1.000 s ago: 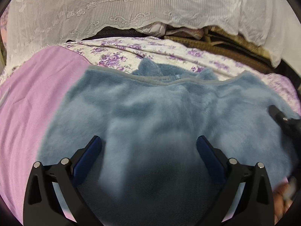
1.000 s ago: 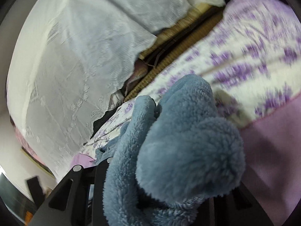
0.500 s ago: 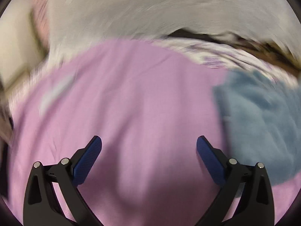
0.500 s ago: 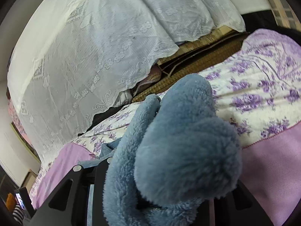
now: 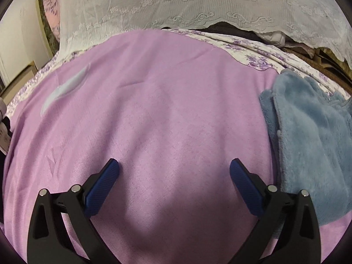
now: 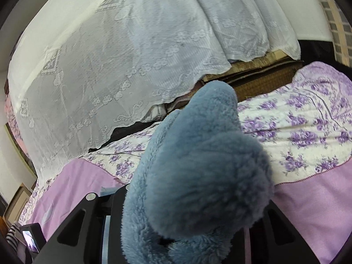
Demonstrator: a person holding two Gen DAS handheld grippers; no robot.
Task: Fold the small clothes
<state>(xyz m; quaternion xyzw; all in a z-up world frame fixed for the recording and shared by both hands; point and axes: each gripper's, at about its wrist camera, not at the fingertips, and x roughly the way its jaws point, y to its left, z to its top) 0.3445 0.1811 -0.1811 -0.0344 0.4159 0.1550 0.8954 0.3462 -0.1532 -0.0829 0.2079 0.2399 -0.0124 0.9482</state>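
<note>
Left gripper (image 5: 173, 176) spread wide, empty, over pink sheet (image 5: 154, 110). Right gripper (image 6: 187, 237) clamps bunched blue fleece (image 6: 198, 176), w/ lace curtain (image 6: 132, 55) behind.

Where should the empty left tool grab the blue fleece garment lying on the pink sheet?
Take the blue fleece garment by its free left edge, coming in from the bare pink sheet. That stacked edge faces the open left tool, with nothing between.
</note>
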